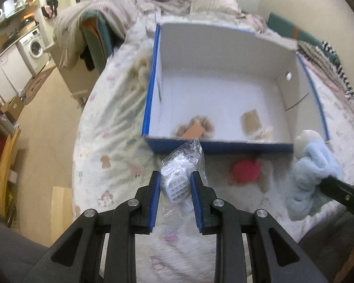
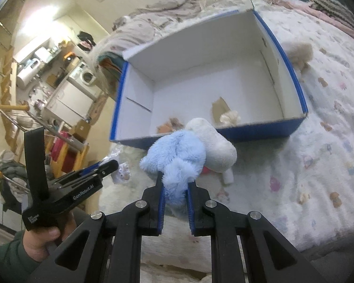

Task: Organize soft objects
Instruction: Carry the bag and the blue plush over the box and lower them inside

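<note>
- Presently, a clear plastic bag (image 1: 180, 176) of white parts is clamped between the left gripper (image 1: 174, 184) pads, its long axis pointing toward the blue box (image 1: 220, 146).
- A light-blue and white plush toy (image 2: 186, 155) is pinched by the right gripper (image 2: 175, 188), extending up and right toward the box's near wall.
- Both items are held above the bed (image 2: 318, 153).

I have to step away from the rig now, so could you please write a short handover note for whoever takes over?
Left gripper: jaws around a clear plastic bag, on the bed short of the box.
Right gripper: shut on the blue plush toy, in front of the blue box.
Done: two small fluffy pieces lie in the box.
Left: blue plush, bag, red item, beige fluff beside the box.
</note>
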`<action>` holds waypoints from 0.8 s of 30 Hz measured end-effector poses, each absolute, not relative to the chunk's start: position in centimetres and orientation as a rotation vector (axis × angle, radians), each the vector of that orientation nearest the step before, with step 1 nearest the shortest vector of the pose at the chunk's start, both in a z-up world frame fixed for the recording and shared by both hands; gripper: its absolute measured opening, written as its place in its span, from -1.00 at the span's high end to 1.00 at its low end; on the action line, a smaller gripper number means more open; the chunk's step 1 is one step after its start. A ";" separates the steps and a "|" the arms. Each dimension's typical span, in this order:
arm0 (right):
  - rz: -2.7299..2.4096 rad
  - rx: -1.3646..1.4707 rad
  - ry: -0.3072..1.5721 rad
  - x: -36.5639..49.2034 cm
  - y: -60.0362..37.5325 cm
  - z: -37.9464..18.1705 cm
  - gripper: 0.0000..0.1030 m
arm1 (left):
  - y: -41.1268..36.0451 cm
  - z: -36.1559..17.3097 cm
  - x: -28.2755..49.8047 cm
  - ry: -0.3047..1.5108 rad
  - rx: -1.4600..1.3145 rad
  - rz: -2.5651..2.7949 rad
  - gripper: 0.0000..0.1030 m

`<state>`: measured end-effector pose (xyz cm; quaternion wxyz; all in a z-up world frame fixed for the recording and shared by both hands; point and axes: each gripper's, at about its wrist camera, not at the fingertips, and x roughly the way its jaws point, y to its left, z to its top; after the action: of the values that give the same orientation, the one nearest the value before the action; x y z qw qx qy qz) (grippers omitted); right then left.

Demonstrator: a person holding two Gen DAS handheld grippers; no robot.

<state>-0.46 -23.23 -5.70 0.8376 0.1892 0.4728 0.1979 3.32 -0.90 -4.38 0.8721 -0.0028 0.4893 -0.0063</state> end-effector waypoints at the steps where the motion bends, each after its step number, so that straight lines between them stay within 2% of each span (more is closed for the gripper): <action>1: 0.425 0.403 0.987 -0.5 -23.2 -5.3 0.66 | -1.0 -4.0 3.3 1.013 -0.008 -0.019 0.56; 14: 0.455 0.362 0.850 3.5 -23.6 0.0 0.66 | -1.8 0.8 8.0 0.942 -0.033 -0.060 0.56; 24: 0.410 0.357 0.820 9.1 -24.8 -0.2 0.66 | -3.0 1.3 13.9 0.935 0.001 -0.065 0.56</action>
<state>9.08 -24.80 -0.17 0.8814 0.1713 0.3936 0.1970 13.87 -2.95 1.32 0.8922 0.0007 0.4506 -0.0313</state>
